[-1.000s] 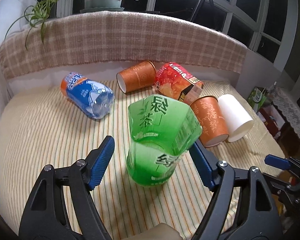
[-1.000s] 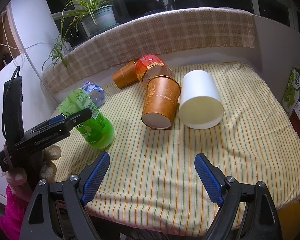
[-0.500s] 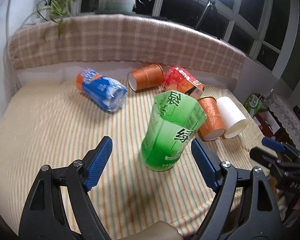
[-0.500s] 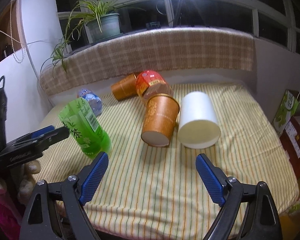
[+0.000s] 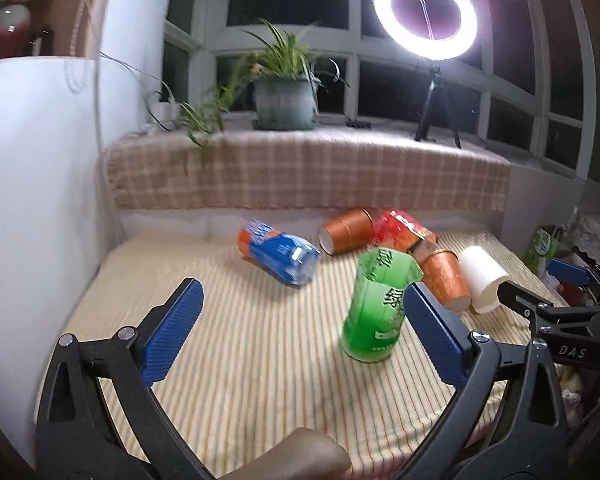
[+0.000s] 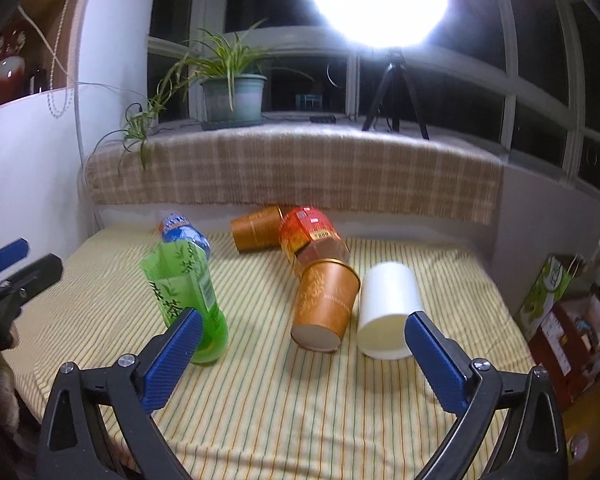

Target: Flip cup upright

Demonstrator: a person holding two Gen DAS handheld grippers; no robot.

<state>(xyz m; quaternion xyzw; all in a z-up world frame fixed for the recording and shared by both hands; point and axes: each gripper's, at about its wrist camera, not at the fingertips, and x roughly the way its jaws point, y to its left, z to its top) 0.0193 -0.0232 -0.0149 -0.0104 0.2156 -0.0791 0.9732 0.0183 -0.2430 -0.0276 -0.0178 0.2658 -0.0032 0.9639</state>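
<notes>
Cup, green (image 5: 374, 312), stands on its base near the front edge of the bed (image 6: 300, 400), leaning a little, so the flip looks done for this one. The left gripper (image 5: 300, 332) is spread wide and holds nothing; its right pad sits just beside the cup without clearly touching it. The right gripper (image 6: 304, 356) is likewise wide open and empty, low over the front edge. Farther in, an orange cup (image 6: 324, 308) and a white cup (image 6: 388, 312) lie on their sides next to each other, toward the right edge. Behind them lie a red cup (image 6: 308, 232) and a second orange cup (image 6: 256, 228) near the back edge, with a blue bottle (image 5: 278, 256) on its side toward the back left. If those cups count too, most of the work is left. Compared with a second ago, the left gripper has pulled back and up from the green cup, which then filled the space between its pads, and the right gripper has also lifted.
</notes>
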